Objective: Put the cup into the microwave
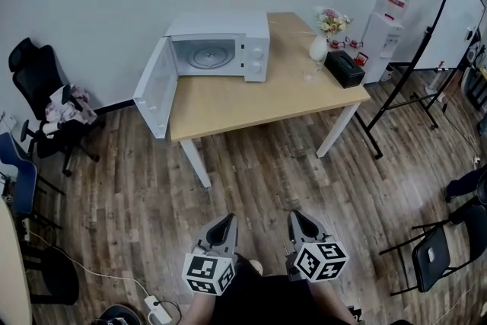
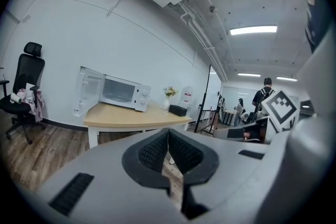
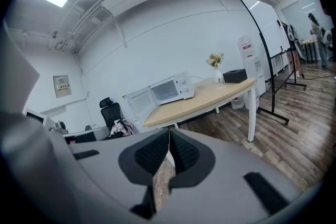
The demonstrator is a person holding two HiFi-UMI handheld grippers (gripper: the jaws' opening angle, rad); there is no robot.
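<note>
Nearest you, low in the head view, your left gripper [image 1: 228, 220] and right gripper [image 1: 297, 217] hang side by side over the wooden floor [image 1: 251, 179]. Both have their jaws pressed together on nothing: each gripper's own view shows the ribbed pads [image 2: 153, 152] meeting at the tips with only floor behind them. Beyond them the floor runs to the light wooden surface [image 1: 251, 99], which stands well apart from you, so I judge the step in hand to be the approach, with the grasp not yet begun. The cup [image 1: 309, 73], seemingly a small clear glass, stands on the right part of the surface, just beside the white vase [image 1: 319, 49] and near the black box [image 1: 344, 68]; whether it touches the vase I cannot tell. The microwave [image 1: 221, 48] sits at the far left corner with its door [image 1: 156, 87] swung wide open and its turntable [image 1: 207, 55] bare, so no door work seems needed. To do this well, walk up on the right side and spread the right jaws before you reach in. Come at the cup from the front, away from vase and box, since a light clear thing tips easily and a nudge could topple the vase. Grip low on the body, lift straight, then carry it level across the bare surface to the open cavity.
</note>
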